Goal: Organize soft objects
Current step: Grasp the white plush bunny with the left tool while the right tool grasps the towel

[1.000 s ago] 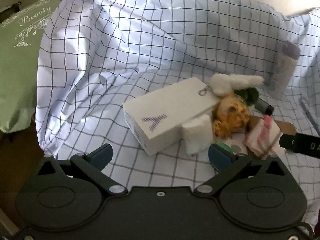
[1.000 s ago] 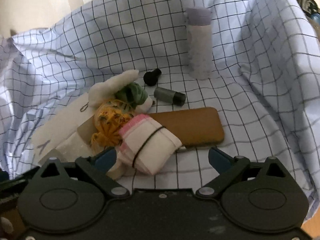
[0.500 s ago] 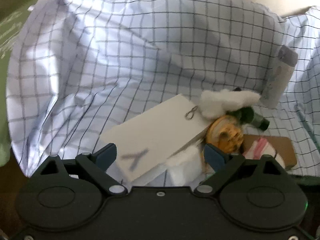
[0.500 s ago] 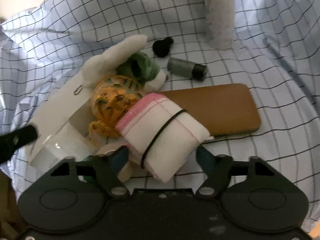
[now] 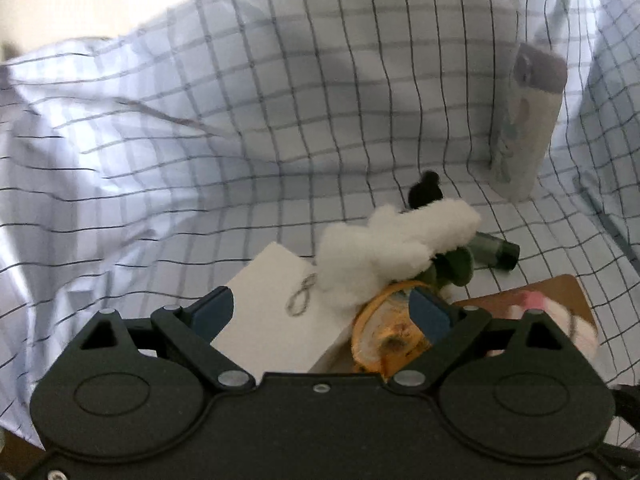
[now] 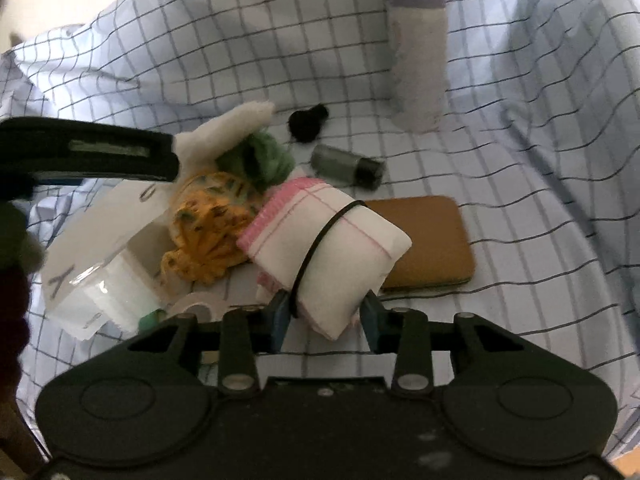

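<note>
- Your right gripper [image 6: 325,318] has its fingers closed on the near end of the rolled white cloth [image 6: 332,248], the one with a pink edge and a black band round it; it lies at centre frame in the right wrist view, its far end over the brown pad [image 6: 428,236].
- In the left wrist view that same roll shows only as a blurred pink-and-white patch [image 5: 560,320] at lower right, partly behind the gripper body, and you cannot make out the grip there.
- Your left gripper [image 5: 322,312] has its fingers spread wide with nothing clamped; the white box [image 5: 276,312] and the orange knitted piece [image 5: 390,332] sit between and under them, and contact is not clear.
- The lower part of the white box is cut off by the left gripper body; the right wrist view shows its near end with a grey mark at lower left.
- The white plush [image 5: 396,240] covers most of the green plush [image 6: 260,158], which shows far better in the right wrist view.
- A black finger of the left gripper enters the right wrist view at left, over the plush.
- The tall bottle [image 6: 418,60], the dark cylinder [image 6: 346,162] and the small black object [image 6: 306,122] are blurred on the checked cloth [image 6: 200,40]; labels unreadable.
</note>
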